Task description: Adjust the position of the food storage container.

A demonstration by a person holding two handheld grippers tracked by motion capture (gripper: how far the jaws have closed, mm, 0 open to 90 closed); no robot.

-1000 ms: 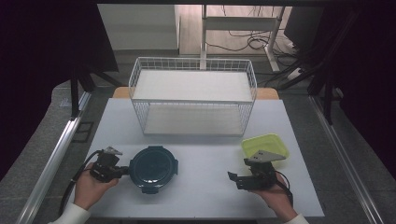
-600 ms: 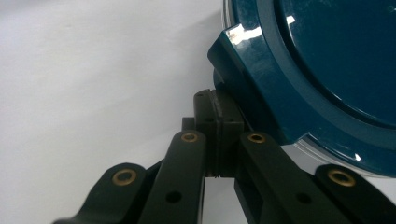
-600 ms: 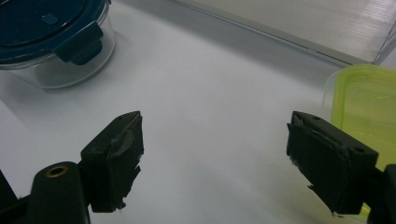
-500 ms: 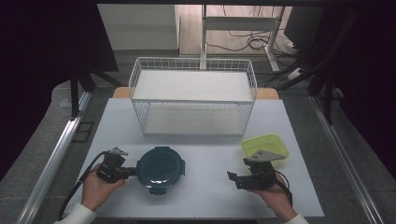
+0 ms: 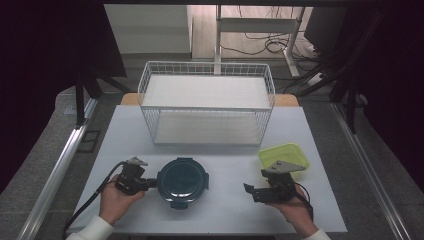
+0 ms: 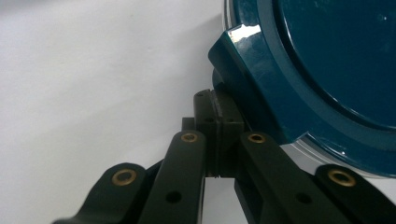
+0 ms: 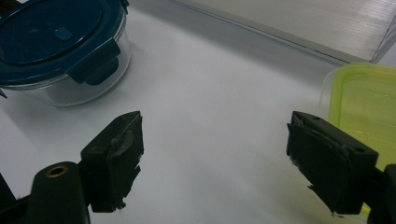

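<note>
Round glass container with teal clip lid (image 5: 182,181) sits near the table's (image 5: 230,210) front edge, left of centre. Left gripper (image 5: 142,183) jaws clenched together, tips touching the lid's side clip (image 6: 243,60). Right gripper (image 5: 248,191) jaws spread wide, empty, near the front right corner, just beside the green-lidded box (image 5: 284,159).

The setting looks like a lab or test room rather than a home: a plain white rectangular table (image 5: 320,210) stands on grey carpet tiles (image 5: 45,150), black cables (image 5: 250,47) trail across the far floor, and what may be dark curtains (image 5: 45,60) close off both sides.
</note>
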